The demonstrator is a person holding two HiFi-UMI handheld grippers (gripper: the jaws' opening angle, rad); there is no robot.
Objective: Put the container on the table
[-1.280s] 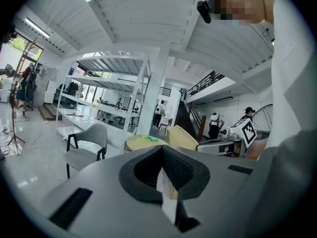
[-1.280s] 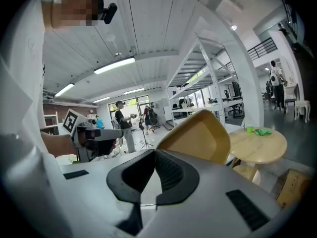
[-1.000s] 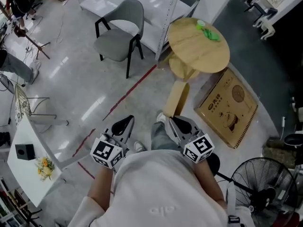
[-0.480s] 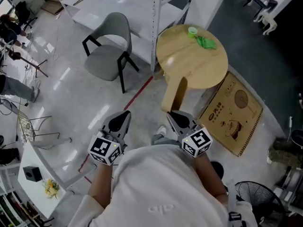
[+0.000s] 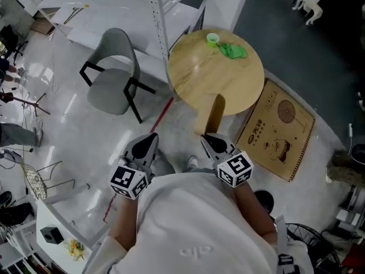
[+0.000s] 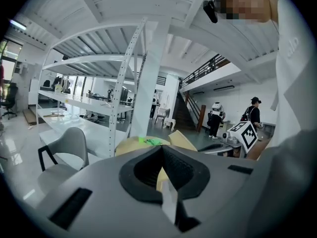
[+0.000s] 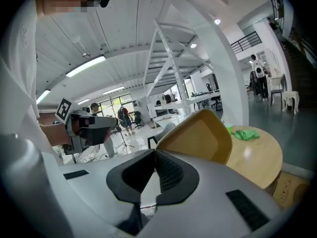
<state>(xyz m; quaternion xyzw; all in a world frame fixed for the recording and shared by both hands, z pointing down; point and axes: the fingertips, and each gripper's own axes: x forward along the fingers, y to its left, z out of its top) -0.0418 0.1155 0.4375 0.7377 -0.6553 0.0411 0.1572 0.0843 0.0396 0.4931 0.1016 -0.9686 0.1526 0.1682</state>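
Note:
A round wooden table (image 5: 197, 76) stands ahead of me, also seen in the left gripper view (image 6: 128, 145) and the right gripper view (image 7: 257, 158). On its far side sit a small green cup (image 5: 213, 37) and a crumpled green cloth (image 5: 232, 51) (image 7: 246, 134). My left gripper (image 5: 150, 137) (image 6: 161, 148) and right gripper (image 5: 206, 137) (image 7: 155, 151) are held close to my body, short of the table. Both are shut with nothing between the jaws. I see no container in either gripper.
A tan wooden chair (image 5: 215, 111) (image 7: 198, 137) is tucked at the table's near edge. To the left stands a grey chair (image 5: 111, 67), behind it a white shelf rack (image 5: 162, 16). A printed cardboard box (image 5: 280, 129) lies on the floor at the right.
The person has stepped toward the table, which now sits lower and further left in the head view. Both grippers stay shut and keep their places by the body.

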